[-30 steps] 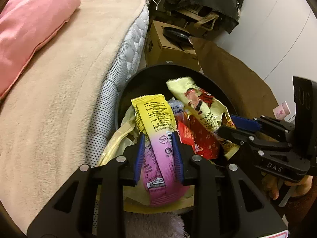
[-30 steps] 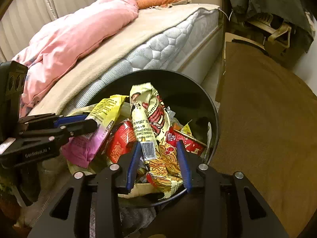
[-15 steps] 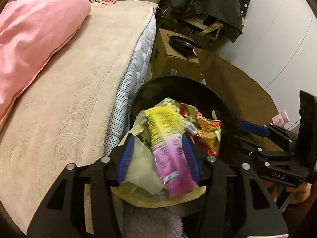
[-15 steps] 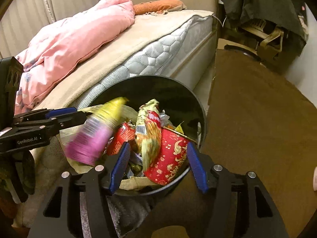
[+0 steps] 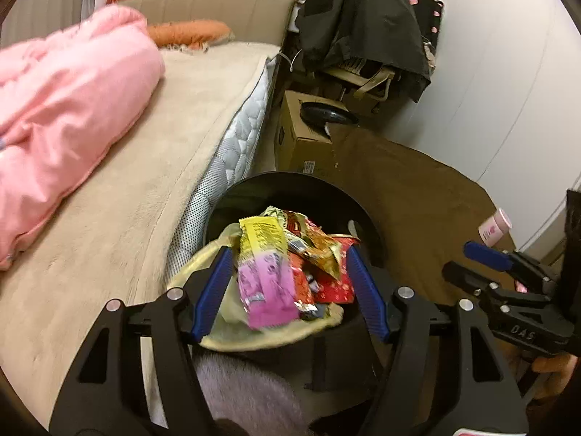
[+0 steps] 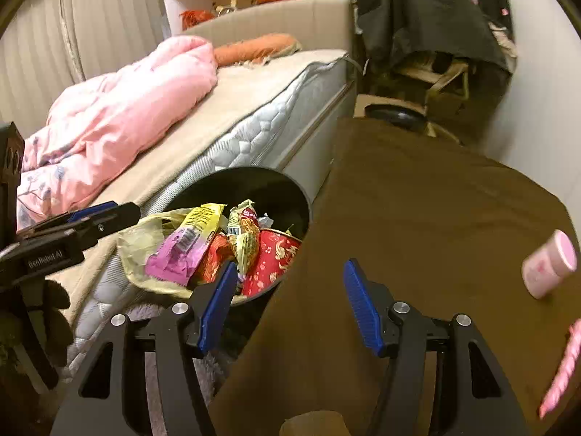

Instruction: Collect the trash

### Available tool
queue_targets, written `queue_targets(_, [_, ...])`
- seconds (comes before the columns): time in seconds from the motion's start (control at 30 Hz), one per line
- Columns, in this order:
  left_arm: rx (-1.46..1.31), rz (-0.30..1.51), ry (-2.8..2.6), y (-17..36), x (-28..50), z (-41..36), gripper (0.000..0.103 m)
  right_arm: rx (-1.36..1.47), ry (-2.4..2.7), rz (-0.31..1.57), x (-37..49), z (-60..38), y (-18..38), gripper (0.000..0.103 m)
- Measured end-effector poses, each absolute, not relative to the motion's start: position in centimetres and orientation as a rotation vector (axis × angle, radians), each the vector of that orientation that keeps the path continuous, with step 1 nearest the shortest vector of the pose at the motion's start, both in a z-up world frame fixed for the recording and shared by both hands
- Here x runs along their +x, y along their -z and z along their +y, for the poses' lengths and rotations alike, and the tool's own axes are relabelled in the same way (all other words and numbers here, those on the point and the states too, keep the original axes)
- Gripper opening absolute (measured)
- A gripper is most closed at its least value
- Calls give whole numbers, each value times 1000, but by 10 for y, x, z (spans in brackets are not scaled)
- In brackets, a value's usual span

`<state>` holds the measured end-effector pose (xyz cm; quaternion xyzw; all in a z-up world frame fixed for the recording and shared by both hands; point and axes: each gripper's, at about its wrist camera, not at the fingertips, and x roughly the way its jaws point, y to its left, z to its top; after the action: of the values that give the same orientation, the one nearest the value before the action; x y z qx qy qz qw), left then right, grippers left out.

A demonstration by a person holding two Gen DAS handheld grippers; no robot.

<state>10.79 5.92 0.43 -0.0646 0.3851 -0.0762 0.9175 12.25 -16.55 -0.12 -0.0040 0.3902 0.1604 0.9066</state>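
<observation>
A black round bin (image 5: 290, 192) beside the bed holds several snack wrappers over a pale yellow bag (image 5: 232, 334). On top lies a yellow-and-pink wrapper (image 5: 265, 276), loose in the bin. My left gripper (image 5: 288, 250) hovers above it with jaws opening, and the pads do not touch it. In the right wrist view a yellow-and-red noodle wrapper (image 6: 245, 239) and a red wrapper (image 6: 276, 258) lie in the bin (image 6: 250, 185). My right gripper (image 6: 289, 264) is open and empty, over the bin's right rim and a brown surface (image 6: 435, 218).
A bed (image 5: 138, 189) with a pink duvet (image 5: 61, 116) runs along the bin's left. A cardboard box (image 5: 301, 138) and a chair draped in dark clothes (image 5: 359, 25) stand behind. A small pink-capped bottle (image 6: 548, 265) lies on the brown surface.
Both grippers opened and let go of their wrappers, which dropped into the bin. Both then pulled back and up, and the right one swung right over the brown surface.
</observation>
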Motion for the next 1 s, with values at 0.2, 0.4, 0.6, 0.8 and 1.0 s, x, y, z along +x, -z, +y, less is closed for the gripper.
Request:
queue_targets(0.2, [-65,751,179,-13,61,37,61,-14,-239,749,64,-182,-7,57])
queue_targets(0.4, [-3,724,143,-10,20,21,60,-27,-176,702,18,-187,-4,58])
queue_targets(0.6, [51,723,95,-4,-7,12,60,15,-154,670,-16,-190,-9,60])
queue_targets(0.8, [50,757,120,1,-21,5,60,2,-148,674,-31,-184,-9,61])
queue_targets(1.0, [39,763,100,0,-22,11,60,10,-144,727,-29,-182,1,61])
